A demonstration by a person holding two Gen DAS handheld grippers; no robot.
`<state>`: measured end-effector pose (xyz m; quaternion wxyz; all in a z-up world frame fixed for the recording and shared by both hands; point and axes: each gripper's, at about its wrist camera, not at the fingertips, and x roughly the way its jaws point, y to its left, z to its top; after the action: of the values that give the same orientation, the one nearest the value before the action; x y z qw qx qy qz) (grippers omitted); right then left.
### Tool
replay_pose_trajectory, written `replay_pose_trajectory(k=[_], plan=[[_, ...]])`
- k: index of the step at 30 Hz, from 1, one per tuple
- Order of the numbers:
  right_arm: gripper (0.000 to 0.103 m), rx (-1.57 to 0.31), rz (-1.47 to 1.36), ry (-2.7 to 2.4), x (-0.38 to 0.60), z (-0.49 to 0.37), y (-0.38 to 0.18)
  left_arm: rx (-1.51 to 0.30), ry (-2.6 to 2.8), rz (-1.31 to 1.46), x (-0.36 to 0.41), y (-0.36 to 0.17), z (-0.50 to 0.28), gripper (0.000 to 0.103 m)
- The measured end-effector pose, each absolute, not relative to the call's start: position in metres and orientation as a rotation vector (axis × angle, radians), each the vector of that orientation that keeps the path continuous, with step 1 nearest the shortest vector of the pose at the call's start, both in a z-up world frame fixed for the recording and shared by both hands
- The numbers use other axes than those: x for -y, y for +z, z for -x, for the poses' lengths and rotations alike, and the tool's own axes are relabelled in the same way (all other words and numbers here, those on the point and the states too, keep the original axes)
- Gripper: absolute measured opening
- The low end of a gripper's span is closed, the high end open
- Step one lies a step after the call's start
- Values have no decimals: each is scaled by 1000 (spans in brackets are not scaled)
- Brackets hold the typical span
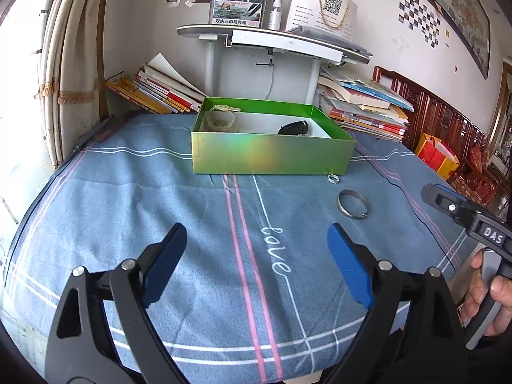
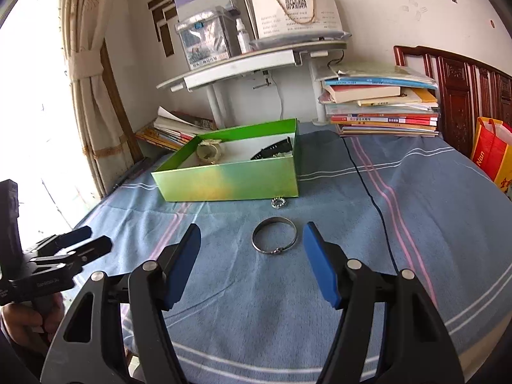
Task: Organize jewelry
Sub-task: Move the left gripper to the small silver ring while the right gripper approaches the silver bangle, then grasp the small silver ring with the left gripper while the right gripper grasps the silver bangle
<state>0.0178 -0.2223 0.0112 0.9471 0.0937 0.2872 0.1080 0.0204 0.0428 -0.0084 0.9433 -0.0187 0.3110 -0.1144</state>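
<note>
A silver bangle (image 2: 274,235) lies flat on the blue cloth, just ahead of my right gripper (image 2: 251,232), whose jaws stand open with nothing between them. A small sparkly ring (image 2: 278,202) rests against the front wall of the green box (image 2: 230,182). Inside the box lie a pale watch (image 2: 209,150) and a black watch (image 2: 275,148). In the left wrist view the bangle (image 1: 352,204) and ring (image 1: 333,178) sit to the right of my left gripper (image 1: 256,233), which is open and empty. The green box (image 1: 272,153) stands straight ahead.
Stacks of books (image 2: 380,108) sit behind the box on the right, more books (image 1: 153,91) on the left. A white shelf (image 1: 272,40) stands behind. A black cable (image 2: 371,192) runs across the cloth. A red and yellow bag (image 2: 491,150) is at the right edge.
</note>
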Motion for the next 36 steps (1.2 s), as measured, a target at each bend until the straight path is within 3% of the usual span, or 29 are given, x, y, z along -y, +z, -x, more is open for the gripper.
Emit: replay_pose_trajectory(k=[6, 15, 17, 19, 27, 36], plan=[[66, -780, -59, 152, 204, -78, -22, -652, -242, 50, -43, -14, -33, 89], [66, -926, -14, 126, 187, -132, -64, -666, -234, 44, -45, -14, -58, 88], [67, -923, 23, 119, 183, -135, -68, -667, -238, 38, -42, -13, -65, 88], [59, -924, 20, 123, 185, -136, -67, -665, -242, 32, -39, -12, -68, 88], [58, -841, -88, 138, 216, -112, -48, -700, -278, 15, -4, -15, -97, 88], [58, -752, -179, 132, 271, -72, -24, -803, -313, -26, 95, -41, -152, 85]])
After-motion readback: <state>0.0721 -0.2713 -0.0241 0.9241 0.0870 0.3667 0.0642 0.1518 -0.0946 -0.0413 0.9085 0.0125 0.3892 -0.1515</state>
